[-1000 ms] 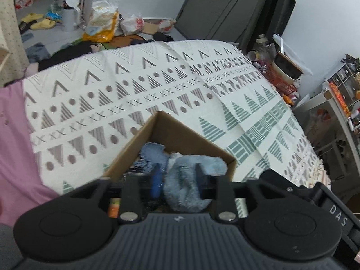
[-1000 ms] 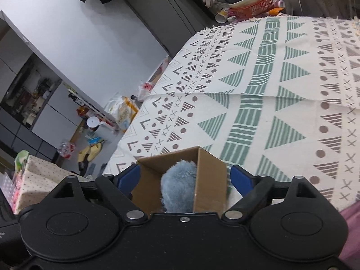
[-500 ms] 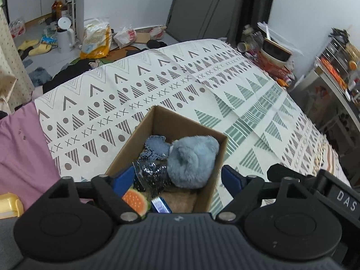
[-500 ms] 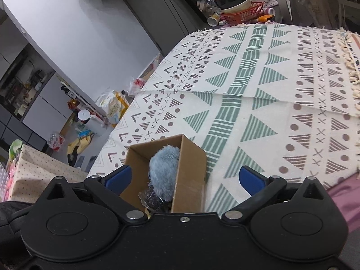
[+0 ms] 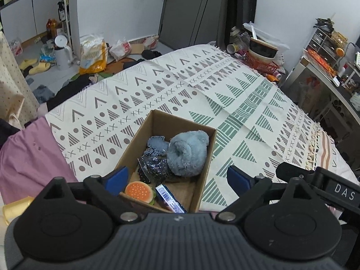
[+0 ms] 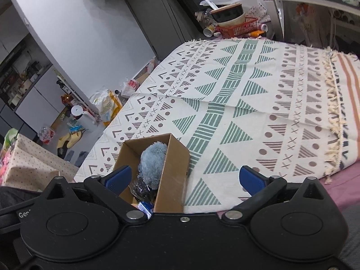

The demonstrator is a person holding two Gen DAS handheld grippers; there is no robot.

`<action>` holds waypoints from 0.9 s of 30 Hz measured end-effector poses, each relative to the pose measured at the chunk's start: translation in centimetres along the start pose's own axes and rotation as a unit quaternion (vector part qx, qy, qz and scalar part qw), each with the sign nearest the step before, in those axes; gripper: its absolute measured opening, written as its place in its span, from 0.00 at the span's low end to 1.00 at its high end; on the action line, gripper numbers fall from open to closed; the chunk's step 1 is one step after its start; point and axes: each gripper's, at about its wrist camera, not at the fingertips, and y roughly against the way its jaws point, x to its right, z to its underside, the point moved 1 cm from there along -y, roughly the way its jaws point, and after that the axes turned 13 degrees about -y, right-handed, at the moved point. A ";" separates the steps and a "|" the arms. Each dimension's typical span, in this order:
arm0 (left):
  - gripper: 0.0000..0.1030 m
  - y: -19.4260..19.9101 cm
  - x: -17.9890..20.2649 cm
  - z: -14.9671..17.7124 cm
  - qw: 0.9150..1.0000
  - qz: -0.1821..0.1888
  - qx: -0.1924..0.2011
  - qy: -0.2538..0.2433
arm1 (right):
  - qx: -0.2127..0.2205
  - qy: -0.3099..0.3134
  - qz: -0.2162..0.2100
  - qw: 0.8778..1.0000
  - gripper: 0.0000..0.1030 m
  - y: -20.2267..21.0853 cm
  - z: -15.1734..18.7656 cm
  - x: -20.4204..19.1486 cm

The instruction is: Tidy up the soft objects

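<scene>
Since one second ago, the left gripper (image 5: 177, 177) has released the blue plush toy (image 5: 187, 154) and drawn back above the cardboard box (image 5: 205, 164); its jaws, then closed narrow on the plush, now stand wide with nothing between them. The right gripper (image 6: 184, 178) has likewise drawn back from the box and also stands wide and empty, its blue fingertips (image 6: 119, 178) spread to either side of the box in its view.

Landmark: the cardboard box, open-topped, resting on the patterned blanket (image 5: 236, 103) near that blanket's near edge.

- Blue plush toy: inside the box, against the right-hand wall, in the middle to far part. In the right wrist view it (image 6: 153, 164) rises to about rim height.
- Dark sequined item (image 5: 153, 167): inside the box, just left of the plush and touching it.
- Pale blue fabric piece (image 5: 157, 145): inside the box, behind the sequined item, beside the plush.
- Burger-shaped toy (image 5: 139, 190): inside the box, at the near left corner.
- Blue wrapped packet (image 5: 169, 199): inside the box, at the near end, just right of the burger-shaped toy.
- Pink sheet (image 5: 29, 153): left of the box, beyond the blanket's edge.
- Red basket (image 5: 261, 64): well beyond the box, past the blanket's far corner.
</scene>
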 end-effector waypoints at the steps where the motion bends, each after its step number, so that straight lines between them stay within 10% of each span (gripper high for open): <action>1: 0.91 0.4 0.1 0.1 1.000 -0.001 0.002 -0.003 | 0.002 0.004 0.001 1.000 1.00 0.4 0.1 0.0; 27: 0.93 8.4 2.1 3.6 0.997 -0.003 0.043 -0.068 | 0.062 0.063 0.022 0.996 1.00 9.2 2.9 1.2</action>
